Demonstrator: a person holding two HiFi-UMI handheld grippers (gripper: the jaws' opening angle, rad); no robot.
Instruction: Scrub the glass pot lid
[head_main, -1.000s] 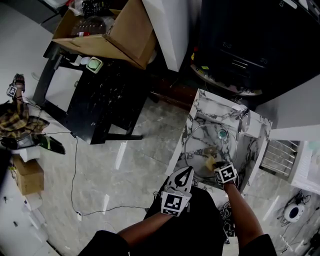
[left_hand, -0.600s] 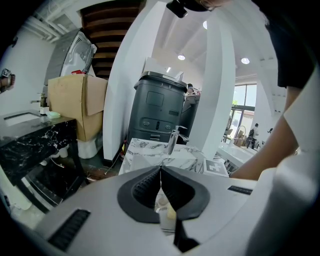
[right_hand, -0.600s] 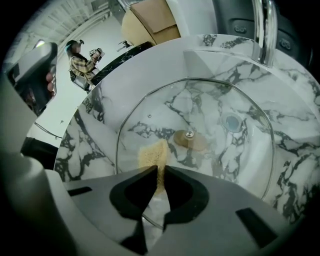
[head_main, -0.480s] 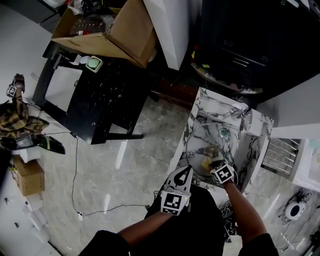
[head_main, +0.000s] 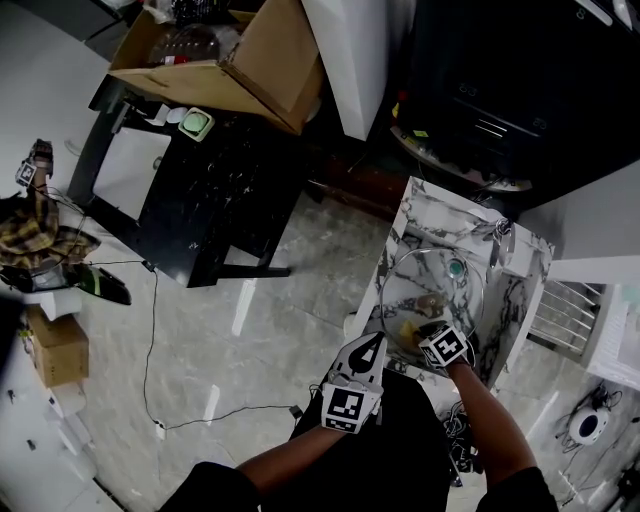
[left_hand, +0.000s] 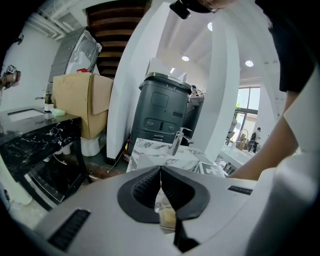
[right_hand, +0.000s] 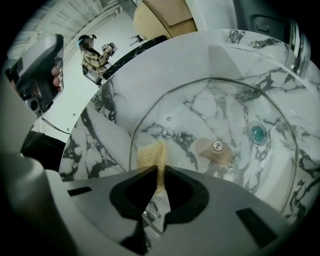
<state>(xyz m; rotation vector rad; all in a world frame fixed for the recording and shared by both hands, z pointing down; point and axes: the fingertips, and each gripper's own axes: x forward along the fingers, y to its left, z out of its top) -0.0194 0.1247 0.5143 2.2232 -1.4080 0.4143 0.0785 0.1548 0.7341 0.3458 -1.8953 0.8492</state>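
Porous sponge (right_hand: 150, 156) nearer glass lid (right_hand: 225, 112) rim

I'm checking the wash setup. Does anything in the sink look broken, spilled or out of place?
Nothing stands out. The glass pot lid lies in the marble sink with no crack showing, and the right gripper presses a tan sponge onto it.

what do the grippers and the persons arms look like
The left gripper and right gripper are light grey shells ending in black-padded tongs, each carrying a cube with black-and-white square markers. The person's top is black, short-sleeved.
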